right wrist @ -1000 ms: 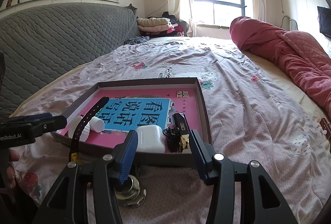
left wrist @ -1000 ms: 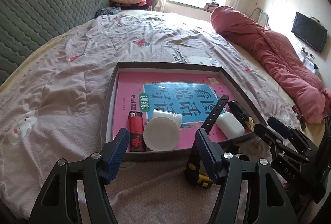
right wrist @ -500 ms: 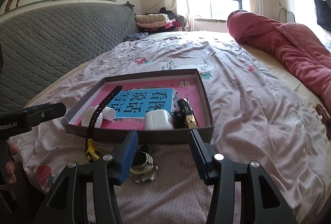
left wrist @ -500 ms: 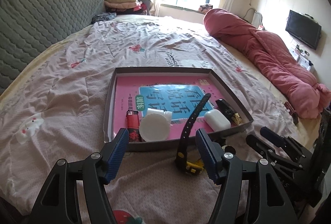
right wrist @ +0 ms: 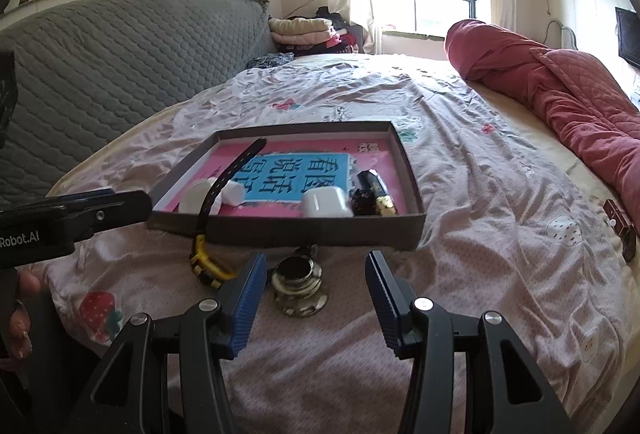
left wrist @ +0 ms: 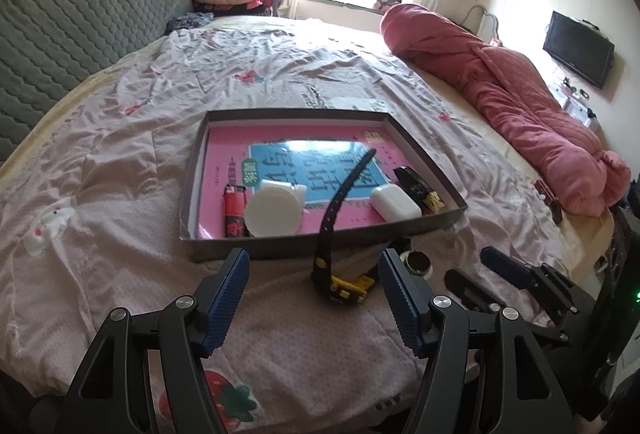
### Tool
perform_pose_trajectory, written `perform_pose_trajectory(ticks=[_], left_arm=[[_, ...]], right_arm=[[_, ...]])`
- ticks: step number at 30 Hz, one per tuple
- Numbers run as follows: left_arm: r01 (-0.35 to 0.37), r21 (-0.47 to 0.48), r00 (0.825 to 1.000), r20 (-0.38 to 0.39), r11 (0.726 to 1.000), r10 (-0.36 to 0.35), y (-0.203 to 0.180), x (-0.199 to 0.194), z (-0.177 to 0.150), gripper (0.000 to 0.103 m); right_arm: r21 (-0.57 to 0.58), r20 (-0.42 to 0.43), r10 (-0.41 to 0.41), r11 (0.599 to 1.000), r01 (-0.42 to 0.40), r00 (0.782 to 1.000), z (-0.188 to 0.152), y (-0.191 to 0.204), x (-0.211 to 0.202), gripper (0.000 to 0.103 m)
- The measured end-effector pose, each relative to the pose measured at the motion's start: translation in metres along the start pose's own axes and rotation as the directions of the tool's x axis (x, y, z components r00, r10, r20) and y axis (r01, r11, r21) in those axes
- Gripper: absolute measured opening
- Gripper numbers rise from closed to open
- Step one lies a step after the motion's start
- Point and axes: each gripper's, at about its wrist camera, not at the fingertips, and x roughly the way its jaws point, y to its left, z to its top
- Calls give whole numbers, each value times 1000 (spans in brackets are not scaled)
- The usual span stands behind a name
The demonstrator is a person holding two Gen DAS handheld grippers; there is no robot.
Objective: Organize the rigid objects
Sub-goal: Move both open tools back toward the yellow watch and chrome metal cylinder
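A shallow grey tray point(left wrist: 320, 248) lies on the bed with a pink book inside. On the book rest a red lighter point(left wrist: 234, 209), a white round jar point(left wrist: 273, 213), a white earbud case point(left wrist: 394, 202) and a black-and-gold item point(left wrist: 420, 189). A yellow watch point(left wrist: 344, 286) lies in front of the tray, its black strap leaning over the front wall. Beside it stands a round metal piece point(right wrist: 298, 284). My left gripper point(left wrist: 313, 262) is open just short of the watch, holding nothing. My right gripper point(right wrist: 316, 262) is open above the metal piece, empty.
The pink patterned sheet point(left wrist: 120, 173) covers the wide bed. A rolled red quilt point(left wrist: 520, 105) lies along the right side, with a small dark object point(right wrist: 620, 226) near it. A grey padded headboard point(right wrist: 120, 53) stands at the left. A hand point(right wrist: 20, 298) shows at the left edge.
Both grippers have drawn back from the tray, so the tray looks farther off and the watch and metal piece now lie in plain view ahead of the fingers. Jaws unchanged.
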Motion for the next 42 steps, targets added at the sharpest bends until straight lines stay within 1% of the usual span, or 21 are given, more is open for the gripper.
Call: perform_pose_trajectory(ticks=[4,17,30,36,41,42], left_arm=[[5,5,1000,-18,1000,-5,-4,2,-4,69],[31,-29,994,-109,999,-34,-6,21,-20,69],[26,-72,985,-170,997,-38,-9,48,-23,69],[31,-117,977,-206,993,-55,-7,65,-24,69],[37,-165,973,-218,986,-73,-3,75,-22,68],[40,-170,973,-219,985,-78,-4,77,-22,67]], right_arm=[[-16,-12,0,1000,0,1000,-3,4,-1,51],[-42,-54,-3,999,1,999,-9,7,7,51],[-67,-107,3,998,-11,994,-14,13,27,51],[-73,-117,8,997,-17,993,-15,13,39,51],[-87,-109,-2,996,-7,994,-14,13,47,51],[-88,-109,-6,996,-4,994,-13,14,49,51]])
